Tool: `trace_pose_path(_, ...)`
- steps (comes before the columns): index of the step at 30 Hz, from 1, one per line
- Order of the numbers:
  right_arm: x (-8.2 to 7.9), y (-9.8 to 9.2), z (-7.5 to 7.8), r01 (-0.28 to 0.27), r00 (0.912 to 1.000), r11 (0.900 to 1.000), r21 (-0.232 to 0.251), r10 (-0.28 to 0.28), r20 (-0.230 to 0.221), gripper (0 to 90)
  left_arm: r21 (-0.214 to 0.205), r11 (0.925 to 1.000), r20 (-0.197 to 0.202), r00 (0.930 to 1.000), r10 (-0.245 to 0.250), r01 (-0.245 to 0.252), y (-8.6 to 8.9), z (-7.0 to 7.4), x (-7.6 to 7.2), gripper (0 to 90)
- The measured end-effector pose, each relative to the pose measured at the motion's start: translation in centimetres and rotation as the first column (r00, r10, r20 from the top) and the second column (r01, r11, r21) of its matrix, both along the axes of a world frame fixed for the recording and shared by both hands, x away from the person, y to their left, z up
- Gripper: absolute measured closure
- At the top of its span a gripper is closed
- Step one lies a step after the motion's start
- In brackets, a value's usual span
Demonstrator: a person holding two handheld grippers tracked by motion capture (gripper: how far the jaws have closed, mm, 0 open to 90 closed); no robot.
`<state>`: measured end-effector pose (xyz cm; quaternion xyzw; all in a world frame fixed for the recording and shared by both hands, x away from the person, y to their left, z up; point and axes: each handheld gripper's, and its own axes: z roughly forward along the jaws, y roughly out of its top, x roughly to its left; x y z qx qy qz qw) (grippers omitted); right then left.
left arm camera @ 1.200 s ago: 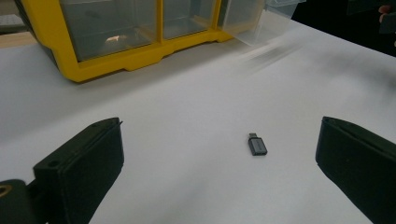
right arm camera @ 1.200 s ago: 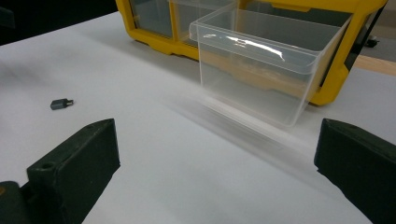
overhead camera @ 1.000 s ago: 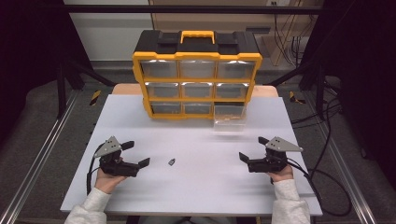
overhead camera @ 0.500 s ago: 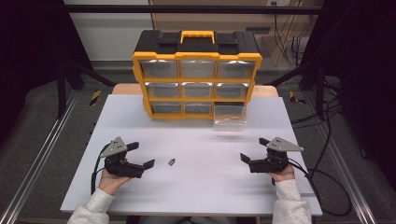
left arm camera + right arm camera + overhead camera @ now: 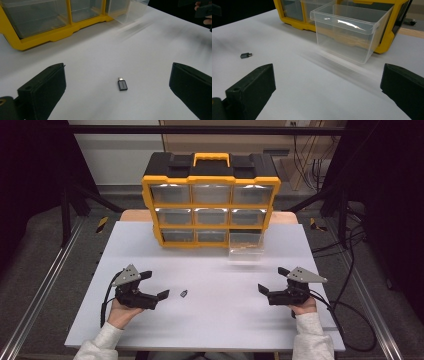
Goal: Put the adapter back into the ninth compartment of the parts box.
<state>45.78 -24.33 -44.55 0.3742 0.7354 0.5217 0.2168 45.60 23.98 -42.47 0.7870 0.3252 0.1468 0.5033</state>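
Since a second ago your left gripper [image 5: 156,286] has slid a little toward the small dark grey adapter with a metal plug [image 5: 183,293], while your right gripper [image 5: 270,283] has hardly shifted. Starting at the left of the high view, your left hand [image 5: 121,312] holds its gripper low over the white tabletop [image 5: 215,330], jaws spread wide and holding nothing. The adapter lies flat on the table just beside those jaw tips, not touching them. In the left gripper view it sits [image 5: 122,85] between the two black jaws and a little ahead of them, its metal plug pointing away from the camera.

Farther back, at the table's middle, stands the yellow and black plastic organiser with clear drawers and a yellow handle [image 5: 210,185]. Its bottom right drawer, a clear plastic bin [image 5: 245,246], is pulled out toward you; in the right gripper view this bin [image 5: 348,31] stands open at the top, and I cannot tell whether anything lies inside.

At the right, your right hand [image 5: 301,306] holds the other gripper near the table, jaws also spread and holding nothing, well apart from the adapter [image 5: 245,55].
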Motion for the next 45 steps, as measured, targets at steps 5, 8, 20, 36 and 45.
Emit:
trace_pose_path(5,-0.1,-0.2,0.1,0.002,1.0000,1.0000,0.008,-0.002,0.008,0.2,0.011,0.9999,-0.002,0.9999,-0.013,0.013,-0.8,0.4,0.2,0.2)
trace_pose_path(8,-0.1,-0.3,0.2,0.006,0.9999,0.9999,0.014,-0.006,0.009,0.2,0.011,0.9998,-0.004,0.9998,-0.018,0.018,-1.2,0.6,0.4,0.1)
trace_pose_path(20,-0.1,-0.3,0.1,-0.002,1.0000,0.9999,0.014,0.002,0.006,0.2,0.018,0.9993,-0.011,0.9995,-0.031,0.031,-3.0,0.9,1.4,0.0)
trace_pose_path(36,-0.1,-0.3,0.0,0.000,1.0000,0.9999,0.011,0.000,0.003,0.2,0.038,0.9990,-0.044,0.9988,-0.022,0.023,-4.1,0.0,2.8,0.0)
trace_pose_path(45,0.0,-0.4,-0.1,0.000,1.0000,0.9999,0.012,0.000,0.000,0.2,0.061,0.9976,-0.071,0.9971,-0.028,0.032,-4.8,-1.1,3.2,0.0)
